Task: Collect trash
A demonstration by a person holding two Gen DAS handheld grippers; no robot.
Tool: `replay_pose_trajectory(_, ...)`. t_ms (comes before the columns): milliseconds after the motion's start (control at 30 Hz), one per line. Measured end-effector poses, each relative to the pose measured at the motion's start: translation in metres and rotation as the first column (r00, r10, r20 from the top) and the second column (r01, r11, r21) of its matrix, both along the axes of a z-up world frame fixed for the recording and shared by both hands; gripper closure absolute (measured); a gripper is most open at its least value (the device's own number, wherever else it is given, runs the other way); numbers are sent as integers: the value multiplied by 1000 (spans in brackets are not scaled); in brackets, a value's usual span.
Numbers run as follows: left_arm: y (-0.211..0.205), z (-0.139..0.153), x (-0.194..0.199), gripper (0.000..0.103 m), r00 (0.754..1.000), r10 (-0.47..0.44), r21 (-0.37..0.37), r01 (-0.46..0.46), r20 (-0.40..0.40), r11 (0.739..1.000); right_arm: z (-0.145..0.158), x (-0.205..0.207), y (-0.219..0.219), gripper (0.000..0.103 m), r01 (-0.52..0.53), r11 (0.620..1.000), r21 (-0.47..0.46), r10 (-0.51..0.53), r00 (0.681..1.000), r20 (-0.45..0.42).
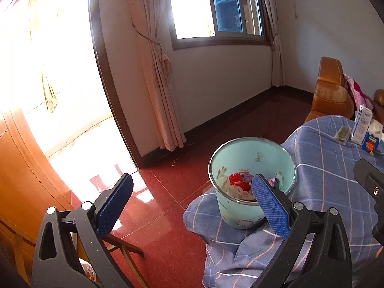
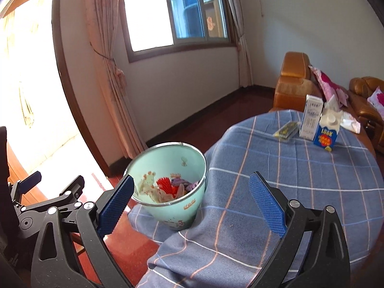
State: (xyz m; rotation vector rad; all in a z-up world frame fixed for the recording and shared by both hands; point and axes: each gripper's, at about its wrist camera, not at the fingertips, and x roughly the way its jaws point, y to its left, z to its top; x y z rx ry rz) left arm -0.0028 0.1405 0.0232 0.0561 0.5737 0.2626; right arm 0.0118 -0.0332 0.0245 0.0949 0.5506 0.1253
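A pale green bin [image 1: 242, 213] [image 2: 168, 163] stands at the table's left edge on the hanging blue checked cloth [image 2: 288, 168] and holds red, purple and pale scraps. My left gripper [image 1: 192, 206] is open and empty over the floor, its right finger next to the bin. My right gripper [image 2: 192, 206] is also open and empty, above the cloth just right of the bin. Far across the table stand a white carton [image 2: 310, 117] [image 1: 361, 124], a blue-and-white carton [image 2: 327, 132] [image 1: 370, 141], a small flat packet [image 2: 286, 129] [image 1: 343, 133] and crumpled white wrapping [image 2: 350, 122].
A red tiled floor [image 1: 156, 204] lies left of the table, with an open doorway and a wooden cabinet [image 1: 21, 180] further left. An orange leather sofa [image 2: 295, 84] with pink cushions stands behind the table. Curtains and a window line the far wall.
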Motion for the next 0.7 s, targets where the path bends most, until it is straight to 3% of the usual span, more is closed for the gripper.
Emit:
replay_pose_trajectory(233, 0, 28, -19, 6, 991, -2, -1, 3, 137, 1000, 32, -28, -1, 6, 2, 1000, 10, -4, 987, 161)
replay_pose_trajectory(400, -1, 32, -23, 6, 986, -21, -28, 26, 163, 999, 46, -45, -4, 5, 25, 999, 26, -31, 961, 274)
replay_pose_trajectory(700, -1, 27, -25, 6, 985, -26, -26, 31, 170, 999, 46, -45, -14, 5, 41, 997, 71, -60, 956, 286)
